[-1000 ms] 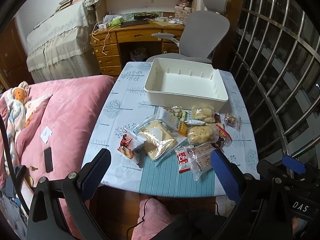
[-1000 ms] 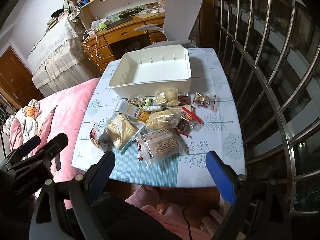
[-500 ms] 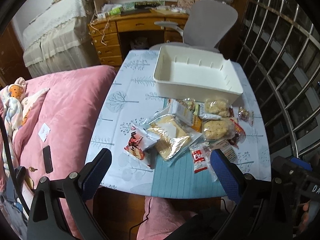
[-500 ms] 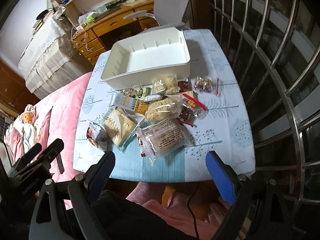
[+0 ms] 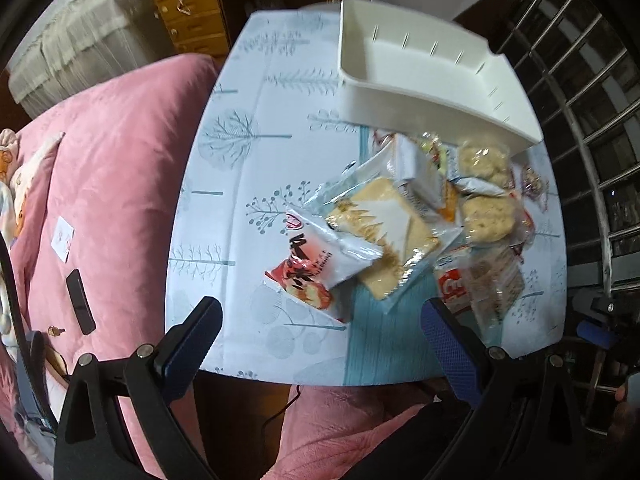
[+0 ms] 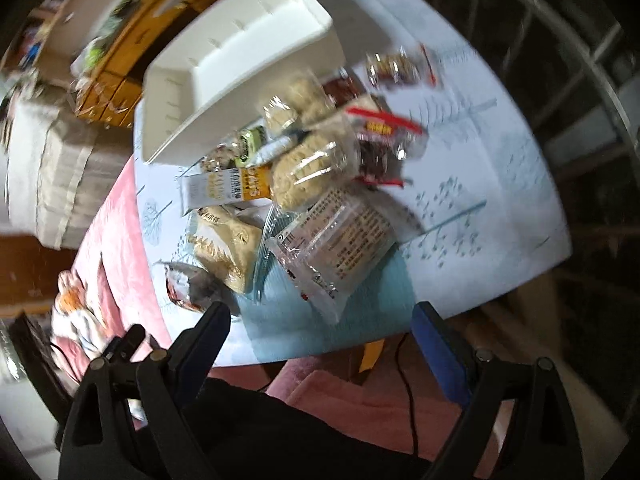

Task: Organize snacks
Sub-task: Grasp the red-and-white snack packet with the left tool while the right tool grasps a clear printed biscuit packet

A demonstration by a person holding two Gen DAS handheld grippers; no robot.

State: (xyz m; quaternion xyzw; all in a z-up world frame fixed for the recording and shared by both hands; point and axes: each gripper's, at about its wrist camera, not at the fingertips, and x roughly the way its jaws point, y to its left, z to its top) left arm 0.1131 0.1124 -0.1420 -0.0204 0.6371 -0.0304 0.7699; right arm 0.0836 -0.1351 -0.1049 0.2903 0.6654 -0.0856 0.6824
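Note:
Several wrapped snacks lie in a heap on the table in front of an empty white bin (image 5: 424,76), also in the right wrist view (image 6: 240,60). Nearest my left gripper (image 5: 320,320) is a red-and-white packet (image 5: 320,264), beside a flat cracker pack (image 5: 384,232). My left gripper is open and empty just short of that packet. My right gripper (image 6: 320,328) is open and empty above the table's near edge, just short of a clear printed pack (image 6: 340,244). Round cakes (image 6: 312,168) and a yellow-white box (image 6: 224,192) lie beyond.
A pink bed cover (image 5: 100,184) borders the table's left side, with a black phone (image 5: 80,300) on it. A metal window grille (image 5: 592,128) runs along the right. A wooden desk (image 5: 192,8) and a grey chair stand behind the bin.
Both grippers have moved forward and down toward the snacks, which now look larger. The right view has tilted and is blurred by motion. Both jaws stay open.

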